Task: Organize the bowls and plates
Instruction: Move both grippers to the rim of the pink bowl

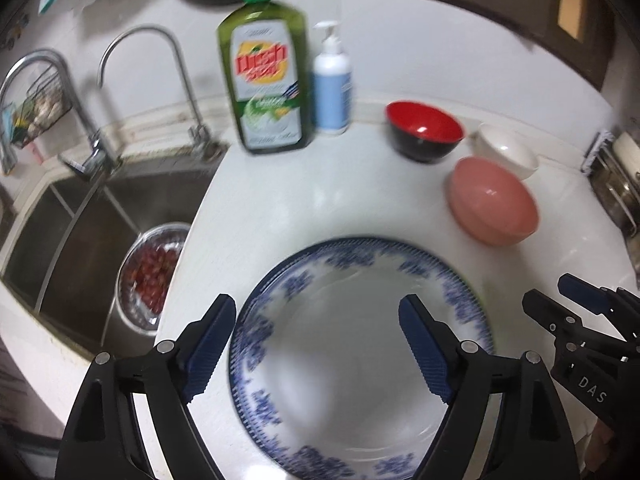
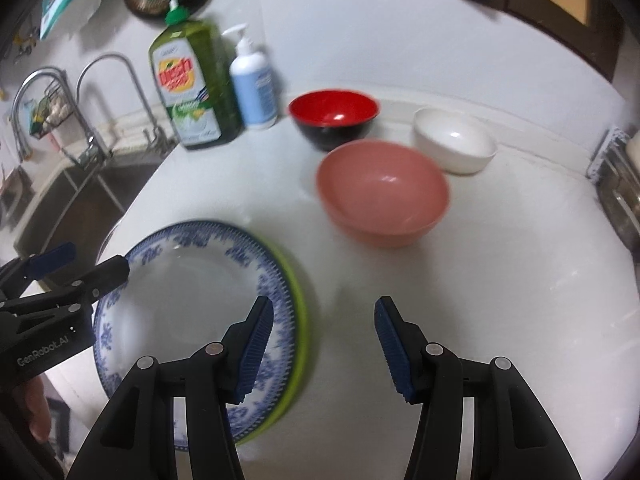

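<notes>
Jaws apart over round plate (image 1: 360, 344)

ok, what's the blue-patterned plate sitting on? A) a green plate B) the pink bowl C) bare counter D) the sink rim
A: in the right wrist view a green plate shows as a rim under the right edge of the blue-patterned plate; the pink bowl stands apart on the counter.

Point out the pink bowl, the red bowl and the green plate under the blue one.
pink bowl (image 2: 382, 188): right wrist view, inner floor.
red bowl (image 2: 334, 110): right wrist view, red inside.
green plate (image 2: 298, 308): right wrist view, exposed right rim.
</notes>
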`<state>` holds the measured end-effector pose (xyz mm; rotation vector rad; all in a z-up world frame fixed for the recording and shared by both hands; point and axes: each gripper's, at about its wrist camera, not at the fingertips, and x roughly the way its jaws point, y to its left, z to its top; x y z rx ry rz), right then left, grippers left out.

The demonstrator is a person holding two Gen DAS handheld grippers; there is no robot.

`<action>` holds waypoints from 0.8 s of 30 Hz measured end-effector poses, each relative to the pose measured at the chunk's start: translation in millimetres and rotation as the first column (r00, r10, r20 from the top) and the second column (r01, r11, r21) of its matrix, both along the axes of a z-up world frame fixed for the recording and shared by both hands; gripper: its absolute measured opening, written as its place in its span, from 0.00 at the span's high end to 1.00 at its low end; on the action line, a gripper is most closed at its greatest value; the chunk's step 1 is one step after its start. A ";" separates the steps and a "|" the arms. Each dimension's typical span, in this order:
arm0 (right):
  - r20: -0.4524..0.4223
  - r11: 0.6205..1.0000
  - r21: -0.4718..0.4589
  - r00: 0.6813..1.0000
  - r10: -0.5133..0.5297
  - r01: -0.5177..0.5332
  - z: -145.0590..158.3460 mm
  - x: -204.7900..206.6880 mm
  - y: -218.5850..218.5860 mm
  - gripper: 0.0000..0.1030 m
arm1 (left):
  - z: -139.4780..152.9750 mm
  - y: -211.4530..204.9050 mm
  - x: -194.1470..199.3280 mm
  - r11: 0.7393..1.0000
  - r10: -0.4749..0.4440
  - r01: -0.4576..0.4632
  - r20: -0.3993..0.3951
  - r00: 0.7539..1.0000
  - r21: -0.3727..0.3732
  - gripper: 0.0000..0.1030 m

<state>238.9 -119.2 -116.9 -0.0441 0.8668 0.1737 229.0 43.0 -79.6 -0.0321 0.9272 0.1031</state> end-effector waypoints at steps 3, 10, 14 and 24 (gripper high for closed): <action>0.022 0.999 0.003 0.999 -0.032 0.032 7.6 3.6 -13.3 0.48 | 8.5 -13.4 8.2 0.999 -0.036 0.036 0.022 0.999 0.003 0.18; 0.071 0.995 0.000 0.993 -0.098 0.098 24.3 12.9 -42.9 0.48 | 19.8 -39.9 29.5 0.996 -0.091 0.091 0.049 0.995 0.001 0.18; 0.092 0.993 0.005 0.989 -0.119 0.119 31.6 19.5 -55.8 0.48 | 23.1 -49.8 43.0 0.994 -0.112 0.112 0.058 0.992 -0.004 0.18; 0.092 0.988 0.031 0.984 -0.155 0.153 32.6 49.4 -74.5 0.48 | 20.1 -71.5 88.4 0.988 -0.155 0.155 0.040 0.987 -0.006 0.18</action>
